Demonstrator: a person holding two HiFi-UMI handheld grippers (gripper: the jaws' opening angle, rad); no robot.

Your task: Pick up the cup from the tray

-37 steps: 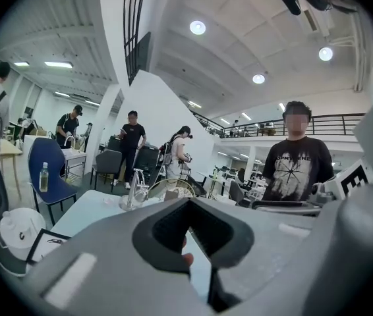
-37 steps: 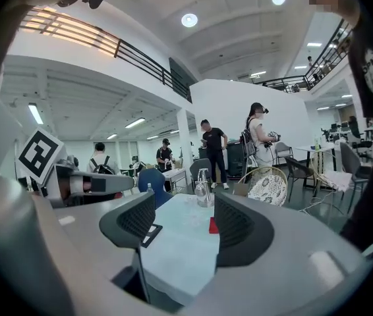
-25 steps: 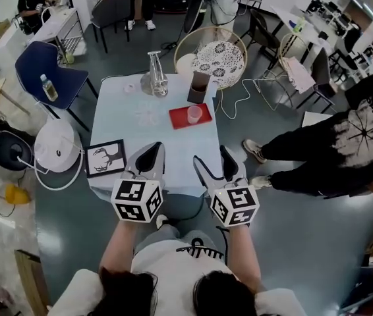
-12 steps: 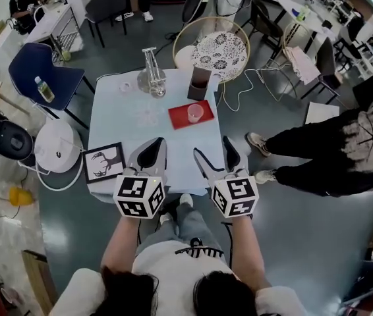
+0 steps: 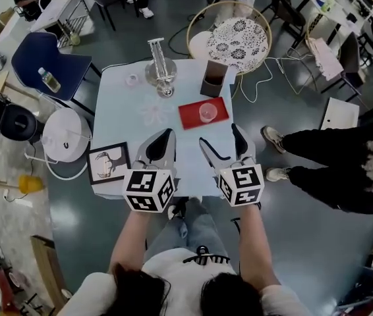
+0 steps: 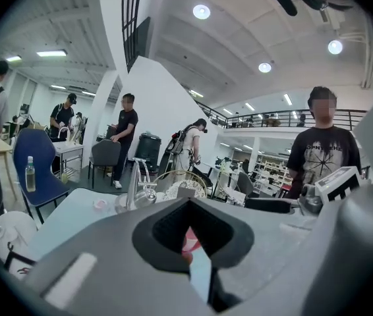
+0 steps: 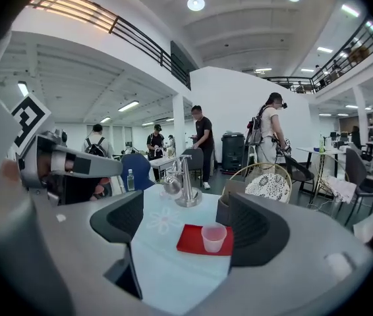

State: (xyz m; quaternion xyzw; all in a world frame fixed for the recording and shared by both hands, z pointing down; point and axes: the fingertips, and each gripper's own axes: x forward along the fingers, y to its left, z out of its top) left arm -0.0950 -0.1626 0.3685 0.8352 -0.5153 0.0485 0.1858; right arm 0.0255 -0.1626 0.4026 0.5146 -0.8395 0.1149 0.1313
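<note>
A translucent pink cup [image 5: 207, 112] stands upright on a red tray [image 5: 192, 116] on the pale blue table [image 5: 127, 110]. My right gripper [image 5: 221, 137] is over the table's near part, short of the tray; its jaws have just been opening and nothing is between them. In the right gripper view the cup [image 7: 213, 237] and tray [image 7: 193, 240] lie ahead, framed by the open right gripper [image 7: 190, 226]. My left gripper [image 5: 165, 137] is beside it at the left, shut and empty. In the left gripper view, the left gripper [image 6: 190, 236] hides most of the table.
A metal stand [image 5: 160, 68] and a brown box [image 5: 214, 78] are at the table's far side, behind the tray. A framed picture [image 5: 107, 162] lies at the near left corner. A person [image 5: 344, 157] stands at the right. A wicker chair [image 5: 236, 38] sits beyond the table.
Both grippers have moved forward over the table's near edge, closer to the tray. The right gripper's jaws stand wider apart than before.
</note>
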